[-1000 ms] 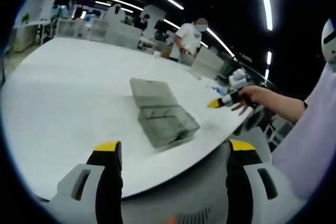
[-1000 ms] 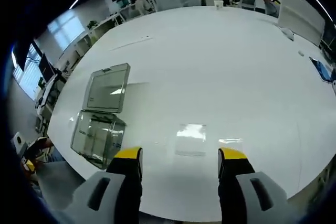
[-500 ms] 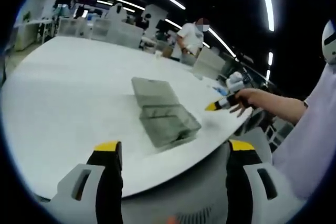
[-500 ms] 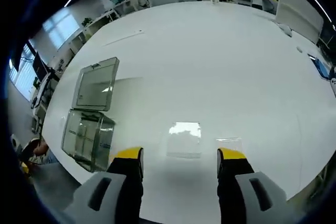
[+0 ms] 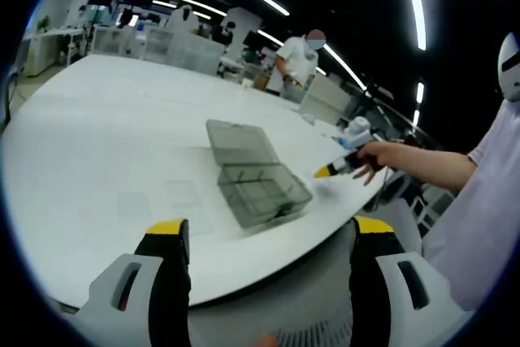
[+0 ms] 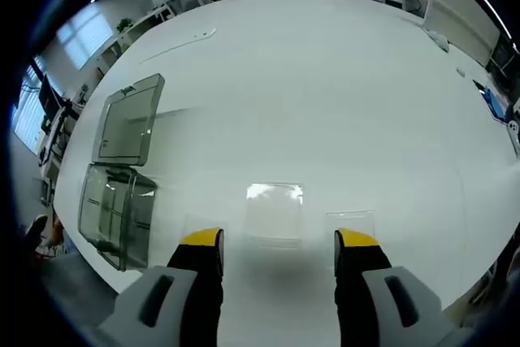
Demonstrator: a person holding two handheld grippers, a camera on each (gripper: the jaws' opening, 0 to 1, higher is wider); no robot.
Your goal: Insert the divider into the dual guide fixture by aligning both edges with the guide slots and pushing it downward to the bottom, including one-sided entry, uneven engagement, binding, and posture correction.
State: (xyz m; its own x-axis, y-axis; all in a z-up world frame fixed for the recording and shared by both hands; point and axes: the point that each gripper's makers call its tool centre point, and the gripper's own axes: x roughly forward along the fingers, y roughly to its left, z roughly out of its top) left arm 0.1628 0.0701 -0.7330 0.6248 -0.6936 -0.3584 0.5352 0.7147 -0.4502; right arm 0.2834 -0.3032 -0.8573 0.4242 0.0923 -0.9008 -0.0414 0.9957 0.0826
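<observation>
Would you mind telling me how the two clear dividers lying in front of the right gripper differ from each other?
In the right gripper view, the larger divider lies between the open jaws of the right gripper, while the smaller divider lies off to one side, by the right-hand jaw. The larger divider catches a bright glare along its far edge; the smaller divider shows mostly as a faint outline. Both are clear, flat on the white table, and not gripped.

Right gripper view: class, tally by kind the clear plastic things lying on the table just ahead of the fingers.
Open clear box: 1
Clear flat dividers: 2 that show plainly
Total: 3
</observation>
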